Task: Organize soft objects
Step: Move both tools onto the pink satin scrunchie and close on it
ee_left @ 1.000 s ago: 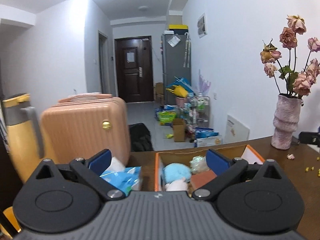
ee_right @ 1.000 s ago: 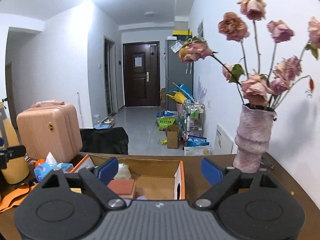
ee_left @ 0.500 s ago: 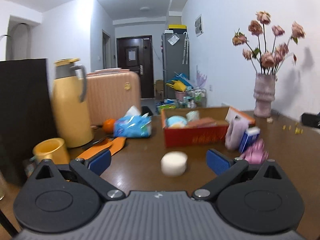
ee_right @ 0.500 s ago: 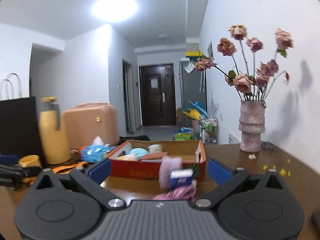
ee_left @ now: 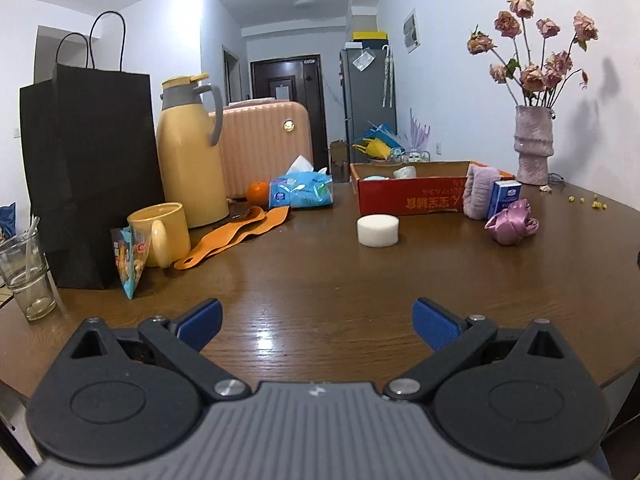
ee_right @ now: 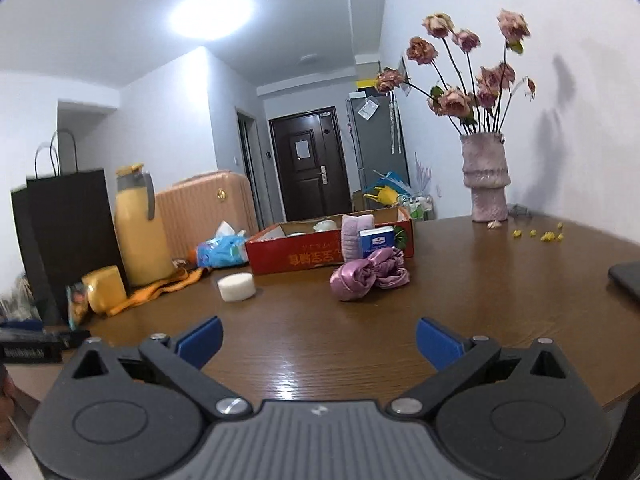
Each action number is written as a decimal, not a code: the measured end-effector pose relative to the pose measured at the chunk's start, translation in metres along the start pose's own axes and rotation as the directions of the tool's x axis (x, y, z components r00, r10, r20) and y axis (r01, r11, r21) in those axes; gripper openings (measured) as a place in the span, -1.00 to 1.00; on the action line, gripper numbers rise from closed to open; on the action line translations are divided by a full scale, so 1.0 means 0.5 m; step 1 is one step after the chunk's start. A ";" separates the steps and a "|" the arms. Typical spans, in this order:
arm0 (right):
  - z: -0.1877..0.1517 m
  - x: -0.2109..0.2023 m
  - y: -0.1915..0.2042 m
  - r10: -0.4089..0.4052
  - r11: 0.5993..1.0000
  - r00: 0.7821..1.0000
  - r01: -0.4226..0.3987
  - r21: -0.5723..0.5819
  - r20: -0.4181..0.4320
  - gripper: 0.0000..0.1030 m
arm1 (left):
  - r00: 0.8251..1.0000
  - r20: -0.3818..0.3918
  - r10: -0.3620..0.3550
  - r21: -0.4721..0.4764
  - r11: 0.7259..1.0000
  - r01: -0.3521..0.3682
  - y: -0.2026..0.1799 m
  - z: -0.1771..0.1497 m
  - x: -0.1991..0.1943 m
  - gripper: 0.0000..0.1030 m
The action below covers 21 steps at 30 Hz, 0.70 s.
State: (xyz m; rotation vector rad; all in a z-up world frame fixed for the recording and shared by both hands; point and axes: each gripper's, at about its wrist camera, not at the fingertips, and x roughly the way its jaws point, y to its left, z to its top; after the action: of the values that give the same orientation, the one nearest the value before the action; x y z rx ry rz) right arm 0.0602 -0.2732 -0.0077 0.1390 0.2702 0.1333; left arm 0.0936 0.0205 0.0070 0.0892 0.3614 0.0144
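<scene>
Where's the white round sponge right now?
The white round sponge sits on the table, just before the red box's left corner, left of the pink satin cloth.

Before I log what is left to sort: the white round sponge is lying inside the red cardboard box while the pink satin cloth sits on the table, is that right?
Not quite. The white round sponge lies on the table in front of the red cardboard box, not inside it, as the left wrist view shows. The pink satin cloth is indeed on the table.

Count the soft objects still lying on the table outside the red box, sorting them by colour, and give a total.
White: 1, the round sponge
Purple: 2, the satin cloth bundle and the folded towel leaning on the red box
Blue: 1, the tissue pack
Total: 4
</scene>
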 end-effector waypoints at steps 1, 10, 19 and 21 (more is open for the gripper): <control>0.001 -0.002 0.003 -0.010 1.000 1.000 0.010 -0.018 0.005 1.00 | 1.000 0.003 -0.005 -0.004 1.000 0.005 -0.001 0.003 -0.002 1.00; 0.010 0.016 -0.024 -0.039 0.999 0.999 0.039 0.014 0.002 1.00 | 1.000 -0.009 -0.023 0.015 1.000 0.024 -0.029 0.033 0.028 1.00; 0.080 0.112 -0.095 -0.051 0.997 0.998 0.053 0.055 -0.037 0.95 | 0.988 -0.088 -0.128 0.049 0.990 0.132 -0.139 0.101 0.146 1.00; 0.099 0.150 -0.123 -0.043 0.995 0.997 0.049 0.089 -0.067 0.83 | 0.984 -0.097 -0.149 0.074 0.985 0.157 -0.176 0.115 0.173 1.00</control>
State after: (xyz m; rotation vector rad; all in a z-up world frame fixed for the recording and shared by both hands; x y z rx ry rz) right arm 0.1525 -0.3283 0.0110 0.2187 0.3445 0.0799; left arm 0.1948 -0.0692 0.0223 0.1413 0.4599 -0.1490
